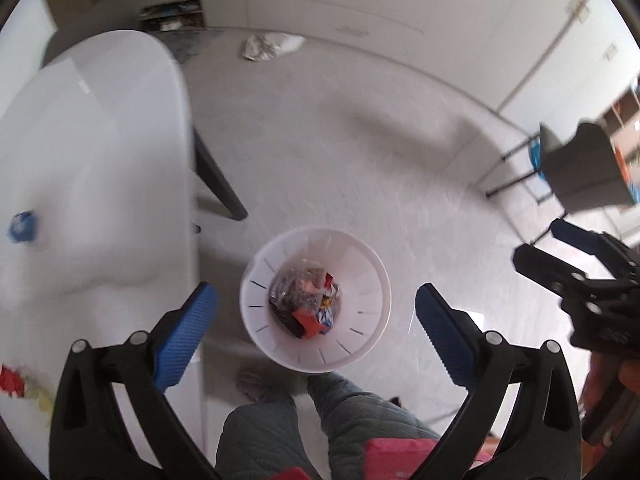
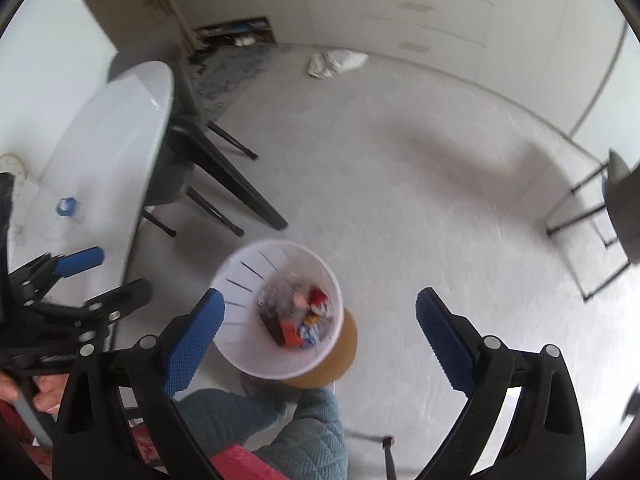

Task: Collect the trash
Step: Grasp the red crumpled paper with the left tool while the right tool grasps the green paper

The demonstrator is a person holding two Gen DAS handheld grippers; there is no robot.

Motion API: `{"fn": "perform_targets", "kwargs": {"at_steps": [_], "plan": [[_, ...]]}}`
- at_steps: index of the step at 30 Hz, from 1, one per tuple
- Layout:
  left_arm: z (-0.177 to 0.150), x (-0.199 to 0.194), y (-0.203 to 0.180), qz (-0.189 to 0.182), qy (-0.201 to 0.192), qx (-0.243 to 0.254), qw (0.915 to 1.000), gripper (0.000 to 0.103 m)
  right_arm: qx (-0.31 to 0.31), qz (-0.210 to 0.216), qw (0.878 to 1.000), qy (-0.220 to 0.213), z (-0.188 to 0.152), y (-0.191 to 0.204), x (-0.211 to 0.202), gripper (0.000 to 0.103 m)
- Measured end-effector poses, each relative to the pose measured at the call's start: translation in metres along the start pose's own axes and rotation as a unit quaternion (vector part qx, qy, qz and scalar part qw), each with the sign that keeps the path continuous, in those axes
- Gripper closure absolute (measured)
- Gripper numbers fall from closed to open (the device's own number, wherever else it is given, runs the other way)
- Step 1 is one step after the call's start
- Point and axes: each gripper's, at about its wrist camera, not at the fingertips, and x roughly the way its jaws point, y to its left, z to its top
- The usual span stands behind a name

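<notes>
Pale floor (image 1: pixel 360 168); white table (image 1: pixel 88 152) left; bin (image 1: pixel 256 280) holds wrappers.

I am holding my left gripper (image 1: pixel 316 312) above the white bin (image 1: pixel 362 280), its blue fingers (image 1: pixel 186 332) spread wide with nothing between them, and the bin's mouth is showing in the gap. Wrappers (image 1: pixel 306 300) in red, blue and clear plastic are lying heaped at the bottom of the bin. My right gripper (image 1: pixel 560 252) is hanging off to the side, its jaws parted and empty. The white table (image 1: pixel 92 152) is sitting on my left, carrying a blurred blue object (image 1: pixel 23 227) and some red and yellow scraps (image 1: pixel 20 386) near its edge. My quilted legs (image 1: pixel 344 420) are standing just behind the bin.
</notes>
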Motion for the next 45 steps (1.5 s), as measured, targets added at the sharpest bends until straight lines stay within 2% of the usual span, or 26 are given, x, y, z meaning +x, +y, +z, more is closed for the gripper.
{"fn": "perform_targets", "kwargs": {"at_steps": [8,14,17,20,21,23,26,28,30,32,36,41,43,45], "plan": [[-0.014,-0.074,0.063,0.052,-0.064,-0.073,0.9939,0.008,-0.087,0.051,0.995,-0.015,0.037,0.075,-0.004,0.007],[-0.036,-0.111,0.119,0.092,-0.095,-0.142,0.981,0.008,-0.163,0.105,0.981,-0.021,0.052,0.152,0.0,0.007],[-0.057,-0.126,0.152,0.119,-0.102,-0.18,0.9711,0.008,-0.206,0.133,0.969,-0.014,0.053,0.197,0.005,0.007],[-0.081,-0.137,0.187,0.15,-0.103,-0.226,0.957,0.008,-0.253,0.164,0.953,-0.001,0.045,0.246,0.012,0.007],[-0.093,-0.141,0.205,0.167,-0.101,-0.248,0.949,0.008,-0.264,0.173,0.949,0.005,0.042,0.259,0.014,0.007],[-0.109,-0.143,0.23,0.183,-0.095,-0.277,0.9383,0.008,-0.287,0.188,0.939,0.017,0.033,0.284,0.02,0.007],[-0.141,-0.145,0.278,0.207,-0.085,-0.338,0.9141,0.008,-0.324,0.205,0.923,0.033,0.017,0.324,0.028,0.007],[-0.157,-0.142,0.303,0.218,-0.081,-0.361,0.903,0.008,-0.346,0.213,0.913,0.044,0.005,0.345,0.033,0.007],[-0.171,-0.138,0.326,0.228,-0.073,-0.375,0.8956,0.008,-0.354,0.216,0.908,0.056,-0.005,0.359,0.035,0.007],[-0.18,-0.13,0.345,0.234,-0.06,-0.379,0.8932,0.008,-0.354,0.219,0.907,0.065,-0.011,0.367,0.039,0.007],[-0.192,-0.103,0.379,0.231,-0.029,-0.382,0.8946,0.009,-0.352,0.215,0.907,0.082,-0.024,0.385,0.044,0.007],[-0.193,-0.077,0.401,0.222,-0.01,-0.386,0.8953,0.018,-0.356,0.204,0.907,0.093,-0.033,0.399,0.051,0.007],[-0.193,-0.071,0.407,0.216,-0.007,-0.387,0.8964,0.027,-0.359,0.201,0.906,0.1,-0.037,0.407,0.057,0.007],[-0.195,-0.068,0.412,0.204,-0.007,-0.391,0.8975,0.031,-0.365,0.199,0.903,0.104,-0.041,0.413,0.06,0.007]]}}
